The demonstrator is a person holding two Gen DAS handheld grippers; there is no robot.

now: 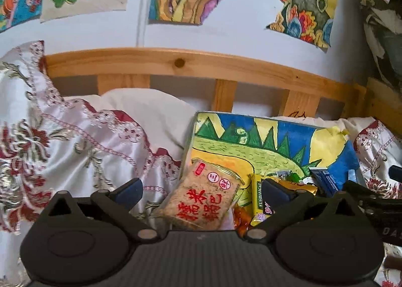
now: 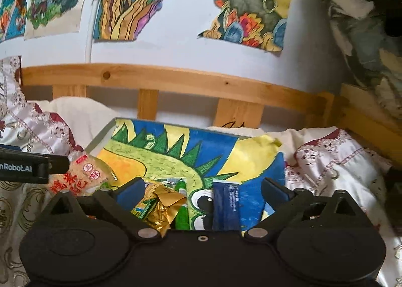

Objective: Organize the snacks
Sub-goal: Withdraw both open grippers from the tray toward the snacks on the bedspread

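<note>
Both my left hand-held gripper and right hand-held gripper hang released above the snacks; next I pick the rice-cracker packet, lower centre.

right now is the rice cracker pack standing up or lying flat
Lying flat: the rice cracker pack rests face up, red lettering showing, partly on the painted board, partly on the bedding.
</note>
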